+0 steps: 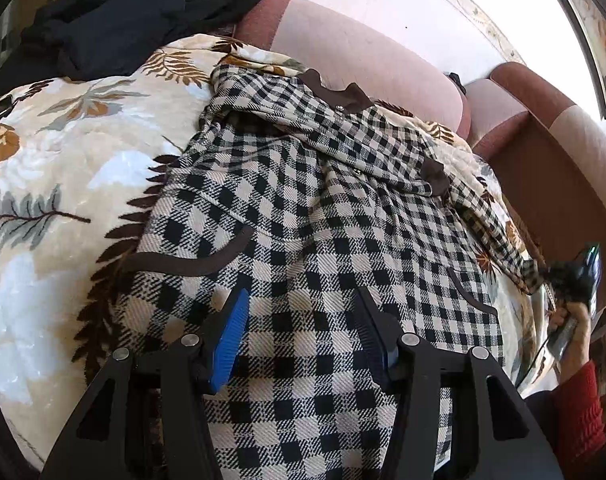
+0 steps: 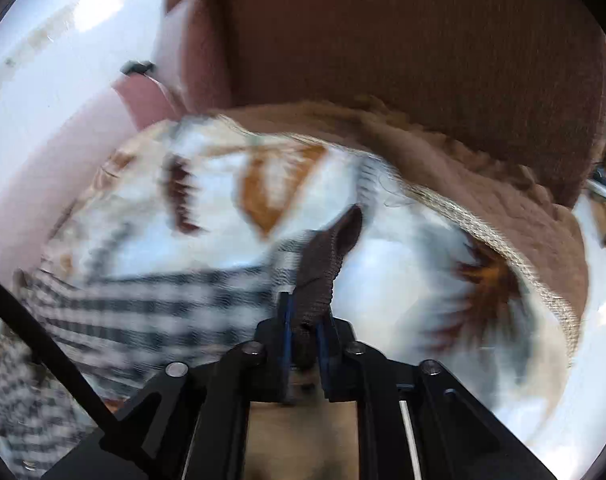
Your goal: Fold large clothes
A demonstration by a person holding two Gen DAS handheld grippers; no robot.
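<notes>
- My landmark is the checked coat (image 1: 303,208), black and cream with brown trim, spread over the floral blanket (image 1: 63,152) on the sofa (image 1: 363,52).
- The coat's long axis runs from its hem, right under my left gripper (image 1: 301,320), away to the brown collar (image 1: 335,94) at the far end by the sofa back.
- My left gripper hangs over the hem end with its jaws spread wide and nothing between them; the blue pads (image 1: 229,340) sit just above the cloth, and I cannot tell whether they touch it.
- My right gripper (image 2: 305,316) is off the coat's right side, jaws pinched narrow on the brown cuff (image 2: 323,276) of the sleeve (image 1: 499,232).
- From the left wrist view, that sleeve stretches out from the coat's body toward the right gripper (image 1: 571,276), clear of the torso panel.
- The right wrist view is badly smeared, so beyond the cuff and the checked cloth to its left I read little.
- My judgement: the coming move turns on the sleeve lying outward to the right, across the coat's long axis. The right hand already has it and is nearer, so it would carry the cuff inward over the body.
- The left, over the hem, looks best placed to pin or take the lower edge.
- A dark garment (image 1: 115,12) lies beyond the coat's far left corner, well apart.
</notes>
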